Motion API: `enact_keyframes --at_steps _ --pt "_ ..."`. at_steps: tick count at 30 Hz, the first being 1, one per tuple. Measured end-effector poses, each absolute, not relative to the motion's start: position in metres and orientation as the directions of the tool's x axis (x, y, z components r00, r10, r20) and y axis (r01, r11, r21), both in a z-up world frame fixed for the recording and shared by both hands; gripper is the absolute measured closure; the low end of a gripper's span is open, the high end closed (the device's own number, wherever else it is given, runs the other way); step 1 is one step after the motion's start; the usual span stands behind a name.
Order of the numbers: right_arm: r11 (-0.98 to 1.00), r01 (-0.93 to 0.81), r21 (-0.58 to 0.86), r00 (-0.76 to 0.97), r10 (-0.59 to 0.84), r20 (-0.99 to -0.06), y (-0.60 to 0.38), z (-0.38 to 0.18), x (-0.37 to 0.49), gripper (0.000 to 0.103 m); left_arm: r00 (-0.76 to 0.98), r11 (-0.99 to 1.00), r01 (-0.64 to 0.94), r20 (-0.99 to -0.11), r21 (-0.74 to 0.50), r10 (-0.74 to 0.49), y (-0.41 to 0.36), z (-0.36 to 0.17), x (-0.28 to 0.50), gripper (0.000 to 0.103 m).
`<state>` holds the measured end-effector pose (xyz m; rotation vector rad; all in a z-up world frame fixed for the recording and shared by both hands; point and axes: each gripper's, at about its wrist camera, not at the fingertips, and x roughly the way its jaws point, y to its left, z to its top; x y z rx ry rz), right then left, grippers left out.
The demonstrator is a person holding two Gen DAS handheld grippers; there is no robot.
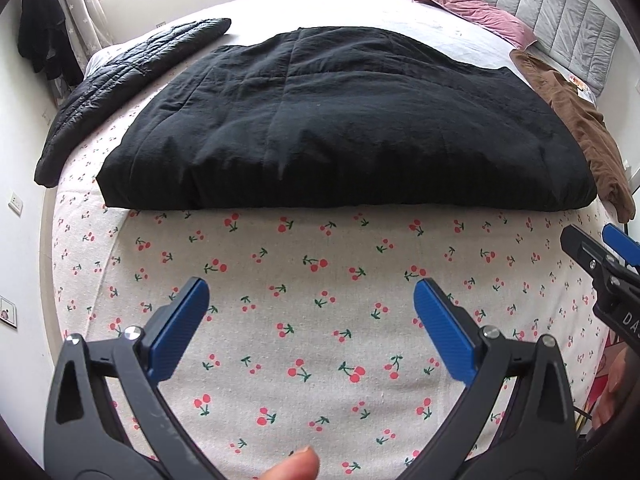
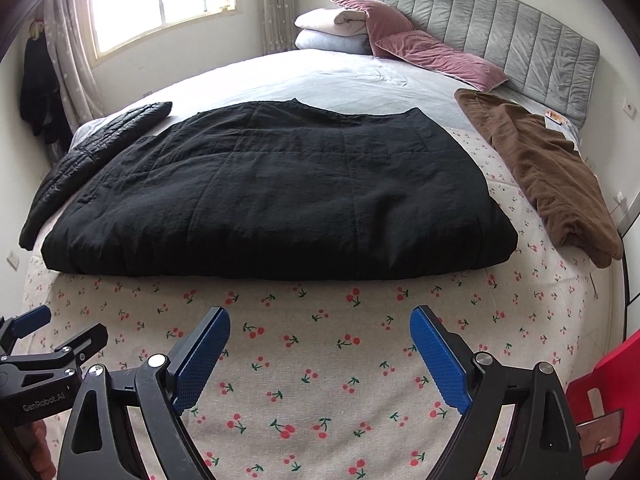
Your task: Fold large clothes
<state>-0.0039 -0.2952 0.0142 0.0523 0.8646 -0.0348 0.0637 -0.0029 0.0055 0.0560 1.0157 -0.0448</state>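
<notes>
A large black padded garment (image 1: 340,120) lies folded flat on the bed, its near edge across the cherry-print sheet (image 1: 304,320); it also shows in the right wrist view (image 2: 272,196). My left gripper (image 1: 312,292) is open and empty, hovering over the sheet in front of the garment's near edge. My right gripper (image 2: 320,320) is open and empty, also over the sheet (image 2: 320,360) short of the garment. The right gripper shows at the right edge of the left wrist view (image 1: 592,248); the left gripper shows at the left edge of the right wrist view (image 2: 52,336).
A black quilted jacket (image 1: 120,88) lies at the left of the bed, a brown garment (image 2: 540,176) at the right. Pink pillows (image 2: 432,52) and folded bedding (image 2: 332,28) sit by the grey headboard (image 2: 520,36). A red stool (image 2: 608,392) stands at the right.
</notes>
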Motion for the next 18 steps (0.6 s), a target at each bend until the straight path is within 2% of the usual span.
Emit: enact_keyframes --at_steps 18 --pt "1.000 0.011 0.002 0.631 -0.005 -0.776 -0.281 0.006 -0.002 0.010 0.529 0.997 0.073 -0.848 0.031 -0.013 -0.005 0.005 0.061 0.001"
